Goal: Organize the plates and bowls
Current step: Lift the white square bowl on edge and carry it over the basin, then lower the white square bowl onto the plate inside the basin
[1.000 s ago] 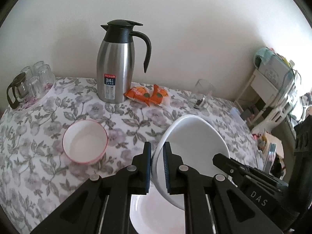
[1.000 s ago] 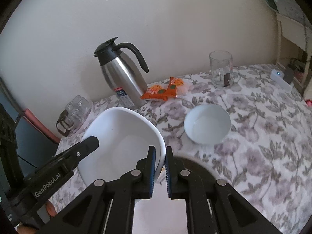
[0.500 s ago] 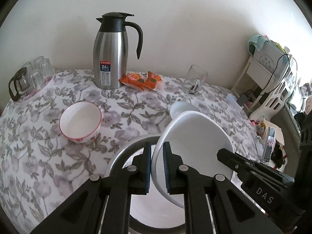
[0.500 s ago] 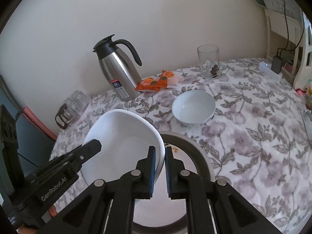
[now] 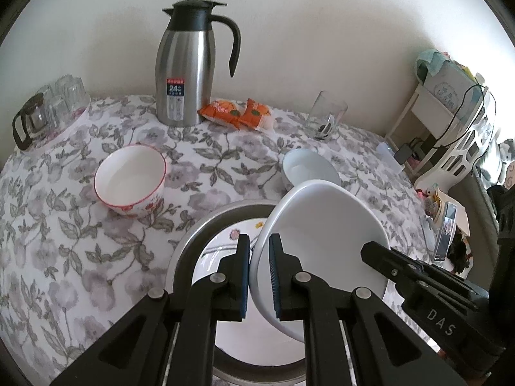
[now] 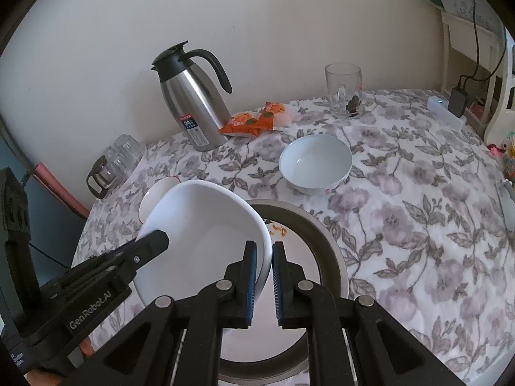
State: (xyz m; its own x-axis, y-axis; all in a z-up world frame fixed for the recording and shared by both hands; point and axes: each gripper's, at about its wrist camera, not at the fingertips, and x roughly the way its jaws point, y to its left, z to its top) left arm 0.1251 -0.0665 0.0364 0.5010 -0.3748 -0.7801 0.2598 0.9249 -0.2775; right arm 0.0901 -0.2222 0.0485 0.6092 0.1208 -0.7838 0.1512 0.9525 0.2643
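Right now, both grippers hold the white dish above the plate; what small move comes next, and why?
Probably raise the white dish a little more: left gripper and right gripper clamp opposite rims, it hangs tilted over the plate in the metal tray, close to both.

1. Bowls: three, namely red-rimmed bowl (image 5: pixel 130 180), pale bowl (image 6: pixel 315 162), held bowl (image 5: pixel 322 244).
2. Plates: one plate (image 5: pixel 222 251).
3. Jugs: one jug (image 5: pixel 186 64).
4. Snack packets: two packets (image 5: pixel 238 114).
5. Mugs: one mug (image 6: pixel 344 90).

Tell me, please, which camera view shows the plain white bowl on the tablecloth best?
The right wrist view: the white bowl is whole there, rim and inside unobstructed. In the left wrist view the same bowl is partly hidden behind the lifted white dish.
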